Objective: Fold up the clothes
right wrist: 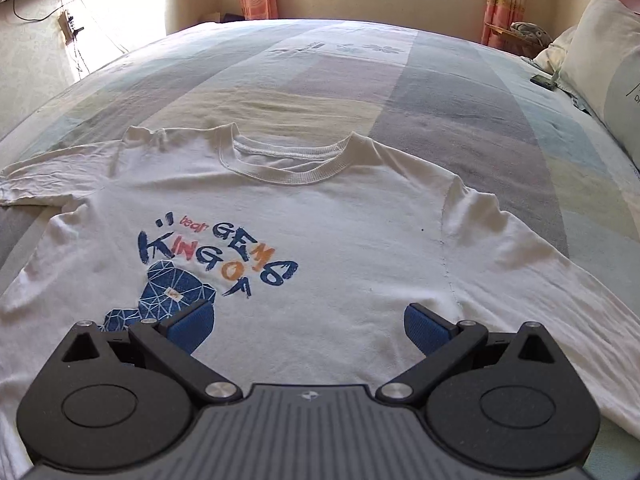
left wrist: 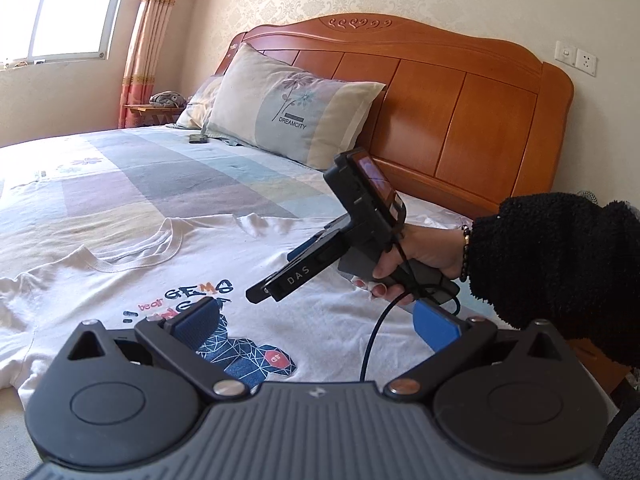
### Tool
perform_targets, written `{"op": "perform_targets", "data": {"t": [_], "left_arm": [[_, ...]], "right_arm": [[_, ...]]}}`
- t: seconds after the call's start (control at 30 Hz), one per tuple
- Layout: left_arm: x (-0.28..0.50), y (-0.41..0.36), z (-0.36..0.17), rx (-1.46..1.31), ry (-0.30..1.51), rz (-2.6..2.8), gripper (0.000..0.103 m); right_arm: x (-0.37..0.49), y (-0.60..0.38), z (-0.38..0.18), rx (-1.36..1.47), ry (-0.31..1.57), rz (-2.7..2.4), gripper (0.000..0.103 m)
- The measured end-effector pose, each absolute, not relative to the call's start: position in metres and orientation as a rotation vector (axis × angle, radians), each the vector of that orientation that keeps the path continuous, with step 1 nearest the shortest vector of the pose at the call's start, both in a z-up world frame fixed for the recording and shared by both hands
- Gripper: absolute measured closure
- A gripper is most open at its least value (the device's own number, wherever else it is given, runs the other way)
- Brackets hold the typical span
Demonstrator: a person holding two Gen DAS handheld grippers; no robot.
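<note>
A white T-shirt with a blue and orange "bear GEMS KING" print lies spread face up on the bed, its collar pointing away from me in the right wrist view. My right gripper hovers open over the shirt's lower chest, nothing between its blue pads. The left wrist view shows the same shirt from the side. My left gripper is open above the print, holding nothing. A hand in a black fleece sleeve holds the right gripper just ahead of it, above the shirt.
The striped bed sheet stretches beyond the shirt. Pillows lean on the wooden headboard, with a dark phone beside them. A small wooden table and curtains stand by the window.
</note>
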State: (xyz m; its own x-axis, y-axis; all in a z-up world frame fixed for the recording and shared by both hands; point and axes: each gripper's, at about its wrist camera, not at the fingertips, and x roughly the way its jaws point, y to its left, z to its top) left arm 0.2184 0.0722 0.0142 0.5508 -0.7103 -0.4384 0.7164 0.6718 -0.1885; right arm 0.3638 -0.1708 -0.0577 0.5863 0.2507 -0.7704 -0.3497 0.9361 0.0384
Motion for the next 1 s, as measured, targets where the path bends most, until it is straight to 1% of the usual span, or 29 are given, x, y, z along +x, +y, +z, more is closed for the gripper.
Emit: {"op": "perform_targets", "data": {"t": [0.07,0.1,0.13,0.23,0.47,0.63,0.73,0.8,0.9,1.0], "left_arm": [[0.220,0.074,0.012,0.018,0.521,-0.831,0.001],[0.221,0.076,0.012,0.017,0.523,-0.825,0.001],[0.222,0.077,0.011,0.010,0.526,-0.821,0.001],[0.227,0.081,0.010,-0.015,0.538,-0.804,0.001],[0.223,0.077,0.010,0.019,0.547,-0.765,0.001],[0.219,0.071,0.009,0.053,0.548,-0.761,0.001],[0.216,0.068,0.009,0.071,0.549,-0.759,0.001],[0.215,0.067,0.009,0.074,0.549,-0.763,0.001],[0.214,0.065,0.008,0.078,0.550,-0.772,0.001],[0.212,0.064,0.007,0.087,0.555,-0.770,0.001]], "right_arm": [[0.370,-0.184,-0.075,-0.111,0.935,0.309,0.000],[0.366,-0.192,-0.078,-0.099,0.923,0.326,0.000],[0.359,-0.199,-0.076,-0.085,0.910,0.342,0.000],[0.341,-0.204,-0.069,-0.097,0.951,0.306,0.000],[0.251,-0.176,-0.043,-0.169,0.906,0.425,0.000],[0.194,-0.169,-0.053,-0.149,0.921,0.424,0.000],[0.165,-0.176,-0.070,-0.197,0.960,0.358,0.000],[0.146,-0.191,-0.075,-0.152,0.955,0.317,0.000],[0.126,-0.201,-0.074,-0.131,0.956,0.280,0.000],[0.123,-0.194,-0.067,-0.121,0.917,0.267,0.000]]}}
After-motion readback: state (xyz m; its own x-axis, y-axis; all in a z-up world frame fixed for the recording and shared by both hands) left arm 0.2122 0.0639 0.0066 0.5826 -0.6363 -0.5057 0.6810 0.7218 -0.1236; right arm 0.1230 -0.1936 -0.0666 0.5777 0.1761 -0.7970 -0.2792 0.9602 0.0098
